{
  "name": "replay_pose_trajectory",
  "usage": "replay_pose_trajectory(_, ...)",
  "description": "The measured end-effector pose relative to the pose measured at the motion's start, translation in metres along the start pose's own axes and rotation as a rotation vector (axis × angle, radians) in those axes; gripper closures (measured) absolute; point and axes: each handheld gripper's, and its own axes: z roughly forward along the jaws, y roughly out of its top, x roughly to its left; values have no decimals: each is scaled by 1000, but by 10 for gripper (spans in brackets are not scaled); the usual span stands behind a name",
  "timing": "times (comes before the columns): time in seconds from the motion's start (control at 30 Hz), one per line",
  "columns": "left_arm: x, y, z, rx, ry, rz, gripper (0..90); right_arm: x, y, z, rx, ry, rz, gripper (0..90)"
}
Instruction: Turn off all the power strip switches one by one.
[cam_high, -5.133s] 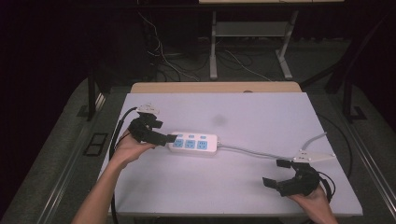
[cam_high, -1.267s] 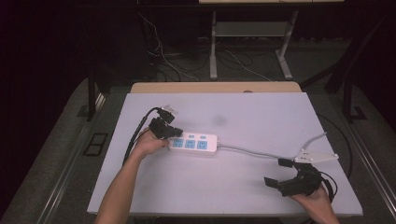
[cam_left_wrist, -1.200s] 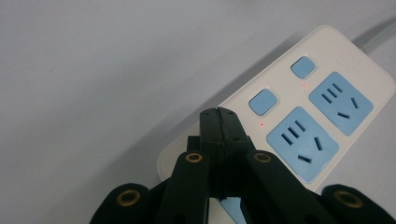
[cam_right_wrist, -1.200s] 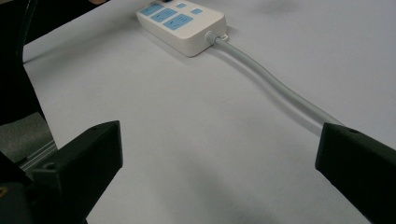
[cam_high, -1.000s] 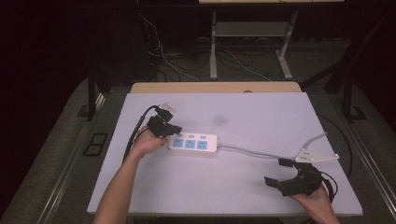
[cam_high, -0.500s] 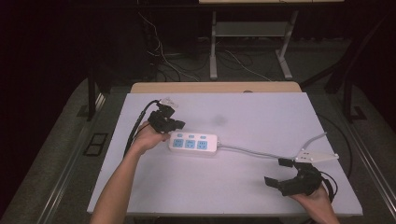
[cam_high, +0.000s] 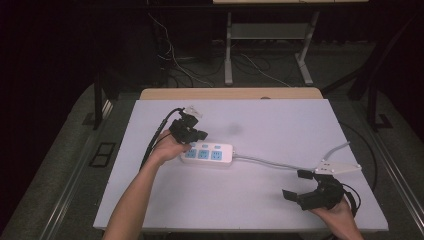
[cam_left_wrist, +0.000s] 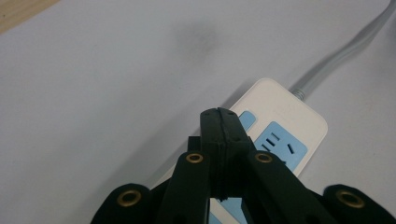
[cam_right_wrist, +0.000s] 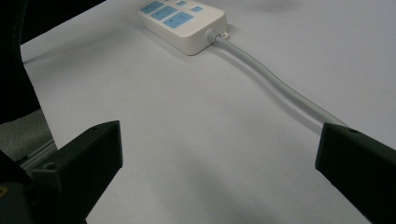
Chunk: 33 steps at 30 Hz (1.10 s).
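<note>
While the left gripper (cam_left_wrist: 219, 140) hangs over the near end of the white power strip (cam_high: 207, 154) with its jaws pressed together, the strip lies flat mid-table. Its grey cord (cam_high: 272, 162) runs toward the right gripper (cam_high: 300, 185), whose jaws stand wide apart above the table (cam_high: 280, 125) near its front right corner.

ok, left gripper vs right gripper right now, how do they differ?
The left gripper has its jaws pressed shut over the power strip; the right gripper has its jaws wide open, with nothing between them. The left is at the strip's end, the right at the table's near corner beside the grey cord. Both are black and hand-held.
</note>
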Motion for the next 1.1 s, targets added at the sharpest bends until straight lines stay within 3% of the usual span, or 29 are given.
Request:
replay_pose_trajectory(0.8, -1, -5, 25, 92, 11, 35, 891, 0, 0, 1, 11, 4, -3, 5)
replay_pose_trajectory(1.1, 1, -9, 28, 104, 3, 20, 891, 0, 0, 1, 13, 6, -4, 5)
